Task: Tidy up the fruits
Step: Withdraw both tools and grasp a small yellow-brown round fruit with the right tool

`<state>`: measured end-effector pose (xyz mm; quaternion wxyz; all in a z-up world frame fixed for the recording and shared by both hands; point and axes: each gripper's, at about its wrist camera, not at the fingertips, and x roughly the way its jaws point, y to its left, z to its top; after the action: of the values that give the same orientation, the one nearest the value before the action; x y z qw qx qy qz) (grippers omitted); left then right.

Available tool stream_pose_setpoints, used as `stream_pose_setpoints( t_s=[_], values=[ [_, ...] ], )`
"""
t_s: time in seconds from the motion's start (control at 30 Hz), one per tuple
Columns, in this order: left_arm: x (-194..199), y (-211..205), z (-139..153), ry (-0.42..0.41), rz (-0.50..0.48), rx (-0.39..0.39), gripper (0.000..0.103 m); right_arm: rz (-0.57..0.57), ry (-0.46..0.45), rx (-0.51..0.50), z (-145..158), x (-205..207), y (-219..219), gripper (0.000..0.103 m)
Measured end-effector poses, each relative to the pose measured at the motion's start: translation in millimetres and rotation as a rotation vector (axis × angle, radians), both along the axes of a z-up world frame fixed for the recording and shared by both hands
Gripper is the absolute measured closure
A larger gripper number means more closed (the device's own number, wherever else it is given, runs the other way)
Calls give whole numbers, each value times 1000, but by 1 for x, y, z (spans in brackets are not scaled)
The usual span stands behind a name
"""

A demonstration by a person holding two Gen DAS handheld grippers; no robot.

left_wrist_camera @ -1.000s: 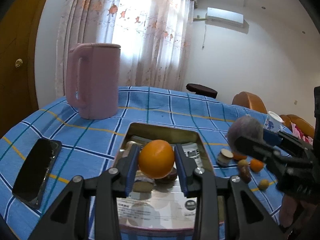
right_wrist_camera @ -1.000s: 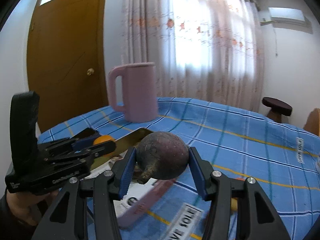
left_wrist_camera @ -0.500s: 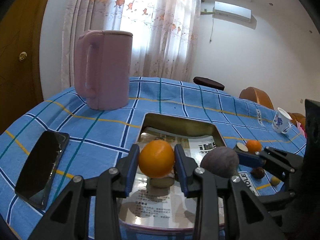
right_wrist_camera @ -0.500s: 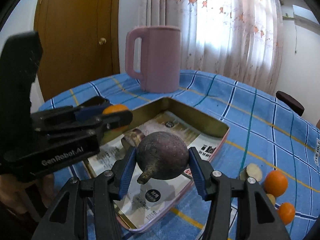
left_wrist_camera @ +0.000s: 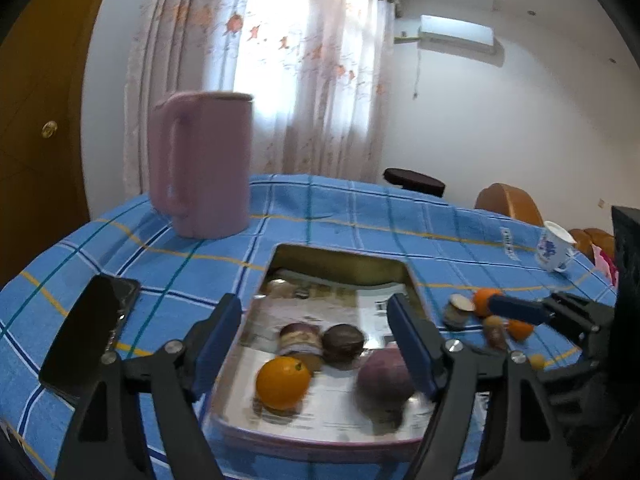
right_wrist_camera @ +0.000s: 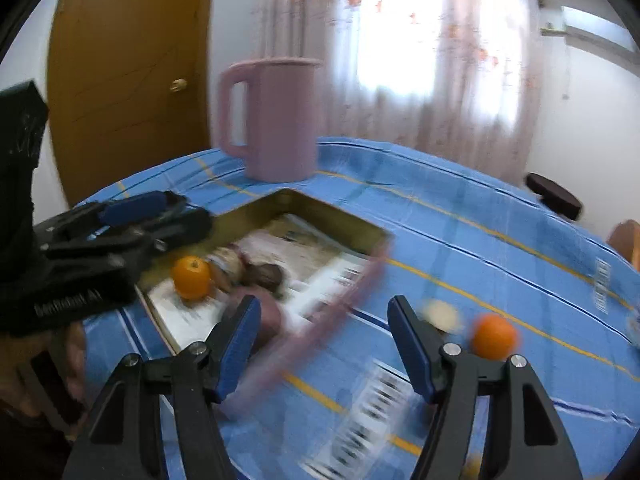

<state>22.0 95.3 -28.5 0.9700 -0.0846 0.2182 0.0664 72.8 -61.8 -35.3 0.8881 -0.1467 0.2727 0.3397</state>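
My left gripper has its jaws opening, with nothing pressed between the pads. Below them an orange lies in the metal tray, beside a purple round fruit and two small dark fruits. My right gripper, jaws also opening and empty, hangs over the tray's right rim. In its blurred view the purple fruit rests in the tray near the orange. The left gripper shows at the left, the right gripper at the right.
A tall pink jug stands behind the tray. A black phone lies at the left. Small oranges and other small fruits sit right of the tray, one orange near my right finger. A white mug stands far right.
Both grippers have opened. The orange has dropped from the left one into the tray and the purple fruit from the right one. The right gripper has swung rightward.
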Motion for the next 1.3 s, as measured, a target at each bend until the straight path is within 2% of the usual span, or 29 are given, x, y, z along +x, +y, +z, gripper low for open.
stream_pose_setpoints(
  t_s=[0.1, 0.27, 0.4, 0.57, 0.63, 0.87, 0.93, 1.13, 1.3],
  values=[
    [1, -19, 3, -12, -43, 4, 17, -90, 4, 9, 4, 1, -45, 36],
    [12, -58, 3, 13, -140, 22, 17, -225, 38, -3, -3, 7, -108, 36],
    [21, -81, -2, 41, -188, 36, 16, -258, 78, 1, -11, 12, -130, 36],
    [28, -99, -4, 63, -216, 60, 16, -235, 115, -26, -22, 13, -127, 37],
    [29, -102, -5, 66, -218, 69, 16, -220, 138, -30, -26, 16, -124, 50],
    [35, -112, -8, 84, -238, 79, 16, -162, 233, -64, -44, 24, -112, 63],
    [36, -114, -8, 90, -246, 77, 16, -159, 244, -66, -48, 26, -110, 76],
    [43, -121, -8, 103, -267, 72, 16, -187, 205, -17, -35, 25, -116, 76],
    [54, -135, -8, 115, -289, 85, 16, -280, 120, 14, -19, 32, -128, 76]
  ],
)
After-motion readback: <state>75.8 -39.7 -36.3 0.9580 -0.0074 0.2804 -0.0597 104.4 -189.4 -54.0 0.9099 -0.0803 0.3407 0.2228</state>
